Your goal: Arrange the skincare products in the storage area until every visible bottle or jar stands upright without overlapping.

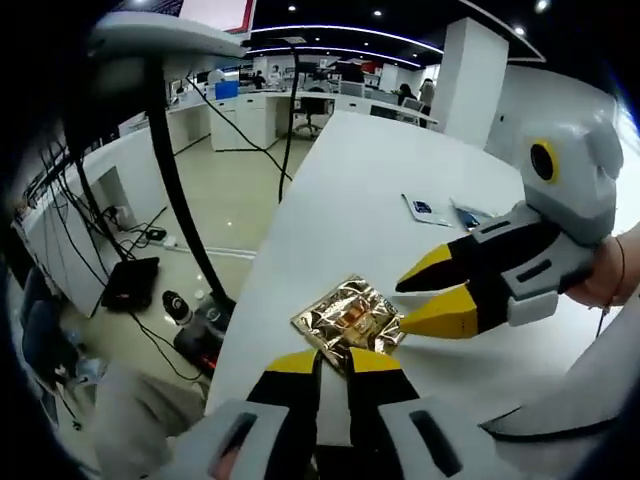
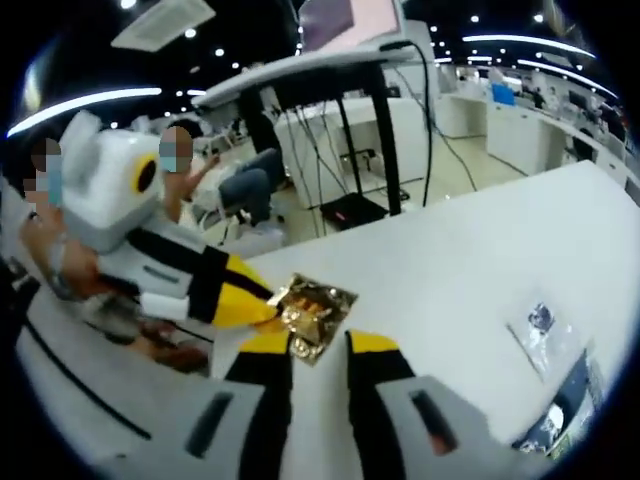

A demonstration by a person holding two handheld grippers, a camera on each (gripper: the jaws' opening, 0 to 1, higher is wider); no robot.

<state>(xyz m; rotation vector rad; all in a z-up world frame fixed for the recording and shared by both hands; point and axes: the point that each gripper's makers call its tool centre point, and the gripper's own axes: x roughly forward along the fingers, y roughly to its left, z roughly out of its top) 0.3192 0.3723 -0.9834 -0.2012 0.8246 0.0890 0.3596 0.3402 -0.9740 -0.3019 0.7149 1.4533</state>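
A crinkled gold foil sachet (image 1: 347, 318) lies on the white table (image 1: 350, 180). In the left gripper view my left gripper (image 1: 335, 362) is shut on the sachet's near edge, yellow tips tight together. My right gripper (image 1: 413, 302) comes in from the right, open, its tips at the sachet's right edge. In the right gripper view the gold foil sachet (image 2: 314, 305) sits just ahead of my right gripper (image 2: 318, 345), whose jaws stand wide apart around its near corner. My left gripper (image 2: 266, 300) pinches its left side.
Two small flat packets (image 1: 425, 208) (image 2: 540, 325) lie farther along the table, with a dark one (image 2: 560, 400) beside them. The table edge (image 1: 265, 270) drops to a floor with cables and a black stand pole (image 1: 175, 190). People sit behind the left gripper (image 2: 180, 150).
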